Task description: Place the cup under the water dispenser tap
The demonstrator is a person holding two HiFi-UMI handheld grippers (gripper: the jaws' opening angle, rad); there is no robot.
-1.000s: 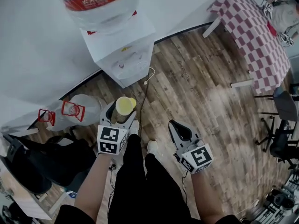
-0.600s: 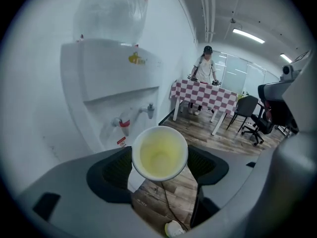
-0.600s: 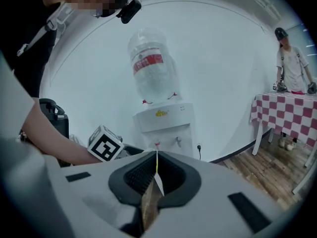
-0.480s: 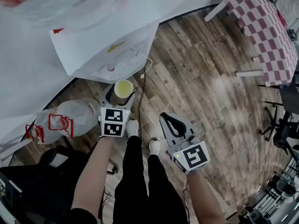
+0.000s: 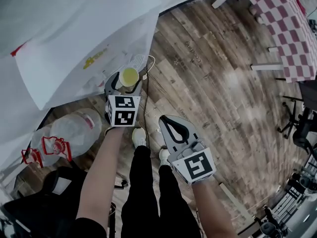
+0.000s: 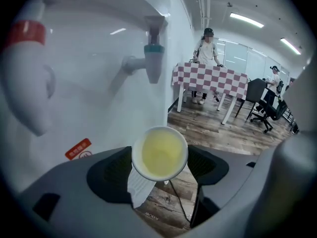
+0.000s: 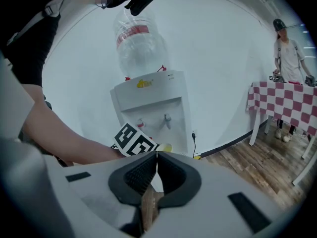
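Head view: left gripper (image 5: pixel 124 85), clamped on the cup (image 5: pixel 129 77), has closed in on the water dispenser (image 5: pixel 84 48) at upper left, nearly under the tap (image 6: pixel 153 66). Right gripper (image 5: pixel 168 124) hangs pinched together, empty.

The person wears black trousers (image 5: pixel 148 197), white shoes (image 5: pixel 139 136) and a black short-sleeved top (image 7: pixel 29 48); both forearms are bare. The left gripper (image 5: pixel 126 79) and right gripper (image 5: pixel 165 121) have pale grey shells, with black ribbed pads (image 7: pixel 139 175) lining the jaws. Each carries a white cube (image 5: pixel 122 111) printed with black square markers.
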